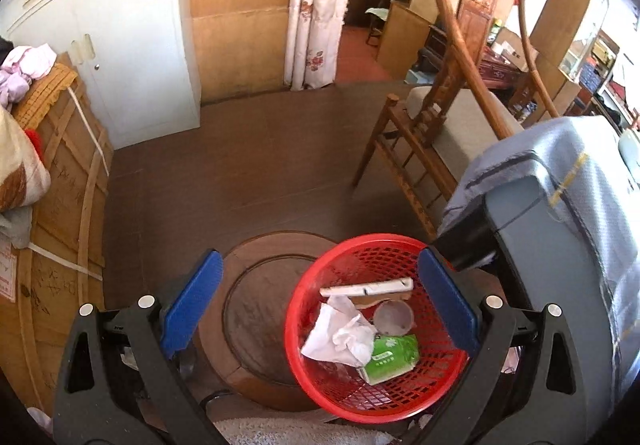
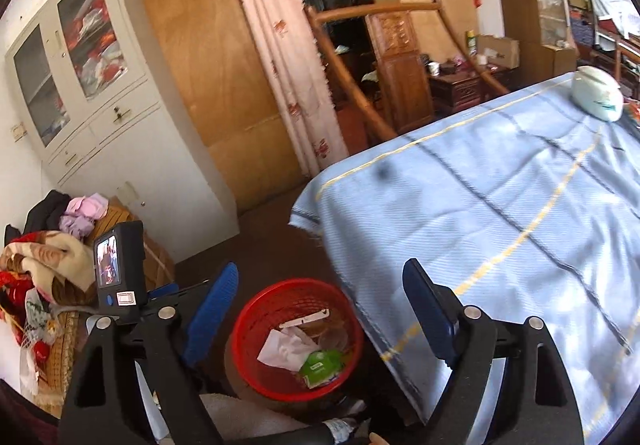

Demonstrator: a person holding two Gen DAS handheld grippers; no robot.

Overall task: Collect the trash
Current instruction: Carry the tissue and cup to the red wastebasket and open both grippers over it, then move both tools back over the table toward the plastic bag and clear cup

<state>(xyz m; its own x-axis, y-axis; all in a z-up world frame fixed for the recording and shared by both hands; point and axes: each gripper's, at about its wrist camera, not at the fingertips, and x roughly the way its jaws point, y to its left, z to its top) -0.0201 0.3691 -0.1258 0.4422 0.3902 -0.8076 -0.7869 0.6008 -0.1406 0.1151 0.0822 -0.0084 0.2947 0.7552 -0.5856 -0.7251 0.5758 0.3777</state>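
Both grippers, left and right, have wide, empty jaws. Below them a red basket stands on the brown floor. The blue-clothed desk lies right of them.

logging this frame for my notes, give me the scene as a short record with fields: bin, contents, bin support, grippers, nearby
bin: red mesh basket, upright
contents: crumpled white tissue, green packet, white flat strip, clear plastic cup
bin support: round wooden stool, basket toward its right side
left gripper: open, nothing between the fingers, above the basket
right gripper: open, empty, pointing down at the basket
nearby: table with blue cloth right of the basket; wooden chair behind
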